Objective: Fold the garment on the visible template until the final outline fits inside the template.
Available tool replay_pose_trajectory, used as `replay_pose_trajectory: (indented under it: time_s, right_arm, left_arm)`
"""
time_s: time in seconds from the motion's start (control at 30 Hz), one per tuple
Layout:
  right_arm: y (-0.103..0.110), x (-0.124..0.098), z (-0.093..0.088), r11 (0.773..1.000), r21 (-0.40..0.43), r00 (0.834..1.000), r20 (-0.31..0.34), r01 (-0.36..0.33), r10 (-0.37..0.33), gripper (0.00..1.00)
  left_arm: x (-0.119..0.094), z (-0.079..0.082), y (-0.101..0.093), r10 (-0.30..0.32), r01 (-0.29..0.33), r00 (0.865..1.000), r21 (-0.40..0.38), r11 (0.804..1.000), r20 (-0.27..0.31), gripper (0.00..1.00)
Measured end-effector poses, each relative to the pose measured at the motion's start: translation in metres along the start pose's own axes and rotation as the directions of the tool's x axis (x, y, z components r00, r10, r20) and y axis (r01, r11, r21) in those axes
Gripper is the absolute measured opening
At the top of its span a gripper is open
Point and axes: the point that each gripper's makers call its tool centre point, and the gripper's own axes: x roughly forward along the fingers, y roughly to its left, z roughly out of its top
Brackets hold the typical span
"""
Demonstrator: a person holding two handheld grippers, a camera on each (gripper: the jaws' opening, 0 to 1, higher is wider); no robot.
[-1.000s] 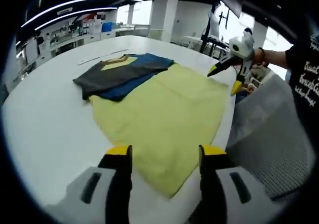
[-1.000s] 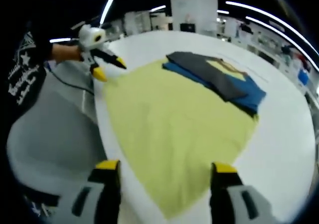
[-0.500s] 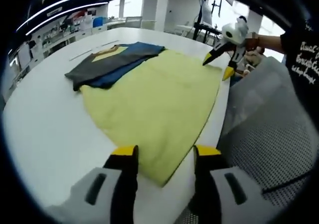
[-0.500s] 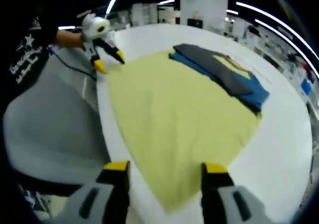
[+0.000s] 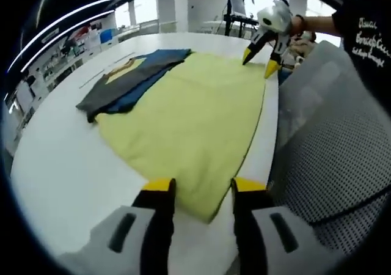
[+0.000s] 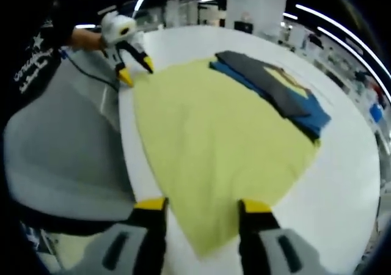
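- Both hand-held grippers had come closer to the near corners of the pale yellow cloth sheet [image 5: 189,116] since a second before, and their jaws had narrowed.
- Left gripper view: the left hand-held gripper [image 5: 198,186] stood with yellow-tipped jaws part open, straddling the sheet's near corner on the white counter [image 5: 61,171]; a grey mesh chair back [image 5: 330,165] rose on the right.
- Right gripper view: the right hand-held gripper [image 6: 198,206] was likewise part open over the other near corner, holding nothing.
- Each view caught the other hand-held gripper at the sheet's far edge.
- At the sheet's far end lay the folded grey, blue and yellow garment [image 5: 125,79], well apart from both.
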Motion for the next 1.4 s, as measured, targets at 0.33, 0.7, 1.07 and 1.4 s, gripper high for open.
replay_pose_trajectory:
  time_s: [0.33,0.7,1.07,1.4]
  right_arm:
    - [-0.016,-0.001,0.001,0.997,0.064,0.998,0.020,0.051,-0.053,0.21]
    - [-0.019,0.000,0.003,0.995,0.083,0.998,0.041,0.047,-0.051,0.00]
    - [-0.011,-0.008,0.007,0.995,0.090,0.998,0.051,0.030,-0.035,0.00]
    - [0.014,-0.022,0.011,0.995,0.100,0.998,0.065,0.001,-0.007,0.00]
  left_arm:
    - [0.000,-0.002,0.006,-0.010,0.010,1.000,0.029,1.000,-0.008,0.20]
    - [-0.001,0.002,0.016,0.020,-0.020,1.000,-0.075,0.997,0.001,0.01]
    - [-0.017,0.005,0.019,0.031,-0.030,0.999,-0.101,0.994,0.012,0.01]
    - [-0.036,0.002,-0.005,0.019,-0.019,1.000,-0.126,0.992,0.001,0.00]
